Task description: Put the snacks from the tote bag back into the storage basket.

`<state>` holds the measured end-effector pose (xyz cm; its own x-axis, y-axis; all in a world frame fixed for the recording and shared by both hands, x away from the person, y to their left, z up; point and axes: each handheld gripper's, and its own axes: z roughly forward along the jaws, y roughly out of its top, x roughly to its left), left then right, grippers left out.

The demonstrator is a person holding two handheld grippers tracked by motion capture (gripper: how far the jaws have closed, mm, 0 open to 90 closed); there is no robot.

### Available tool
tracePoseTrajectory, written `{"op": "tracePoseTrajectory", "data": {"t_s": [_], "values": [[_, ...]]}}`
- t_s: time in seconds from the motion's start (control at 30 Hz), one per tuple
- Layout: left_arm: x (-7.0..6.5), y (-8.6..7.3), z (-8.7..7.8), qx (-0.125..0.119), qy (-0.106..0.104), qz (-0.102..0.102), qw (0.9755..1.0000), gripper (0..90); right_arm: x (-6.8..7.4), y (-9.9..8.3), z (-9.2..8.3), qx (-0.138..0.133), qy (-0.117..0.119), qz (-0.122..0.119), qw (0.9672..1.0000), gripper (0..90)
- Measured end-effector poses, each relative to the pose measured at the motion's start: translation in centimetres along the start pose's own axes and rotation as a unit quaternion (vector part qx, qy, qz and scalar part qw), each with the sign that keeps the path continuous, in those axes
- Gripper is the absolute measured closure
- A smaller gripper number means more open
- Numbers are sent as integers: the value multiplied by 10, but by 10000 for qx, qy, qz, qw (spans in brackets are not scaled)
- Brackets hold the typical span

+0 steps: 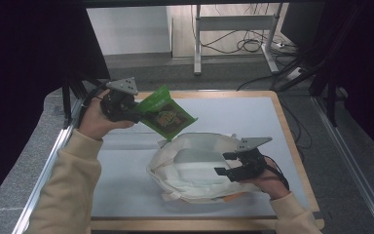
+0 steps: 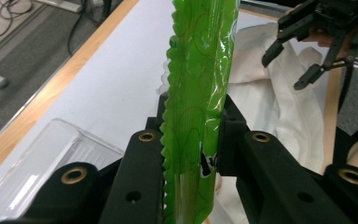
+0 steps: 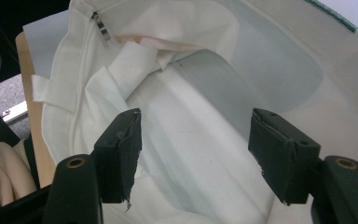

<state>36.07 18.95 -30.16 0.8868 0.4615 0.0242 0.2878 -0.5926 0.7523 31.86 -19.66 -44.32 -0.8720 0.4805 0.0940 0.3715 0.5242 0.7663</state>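
We see the left gripper [image 1: 126, 108] clamped on one end of a flat, glossy green foil snack packet [image 1: 167, 117]; in the left gripper view the jaws press both faces of the packet [image 2: 196, 93] near its crimped edge. The packet is held in the air above the far-left part of the grey-topped counter [image 1: 126, 195], just beyond the rim of a cream cloth tote bag [image 1: 195, 168] that lies on the counter.

The right gripper [image 1: 231, 165] hovers over the bag's mouth. Its jaws stand apart with nothing between them; we see only the bag's pale lining [image 3: 191, 140] past them.

Progress, as we judge it: the packet is picked up and brought to the bag's edge, but it is not yet inside. What is left is to open or steady the mouth, lower the packet in and let go.

Orientation: the packet's long axis runs from the left gripper toward the bag, sloping down to the right in the high view, with the free corner leading and nearly over the bag's far rim. Its broad printed face is turned upward toward the high camera.
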Motion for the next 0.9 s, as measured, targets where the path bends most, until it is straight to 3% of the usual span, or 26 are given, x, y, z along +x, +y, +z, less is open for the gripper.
{"op": "tracePoseTrajectory", "data": {"t_s": [0.4,0.9], "values": [[11,5,-8,-6,123,-52,9999,765,1,-2,2,116,-61,-63,9999,346],[36,-2,0,149,305,-357,9988,766,-2,-3,2,124,-87,19,9999,348]]}}
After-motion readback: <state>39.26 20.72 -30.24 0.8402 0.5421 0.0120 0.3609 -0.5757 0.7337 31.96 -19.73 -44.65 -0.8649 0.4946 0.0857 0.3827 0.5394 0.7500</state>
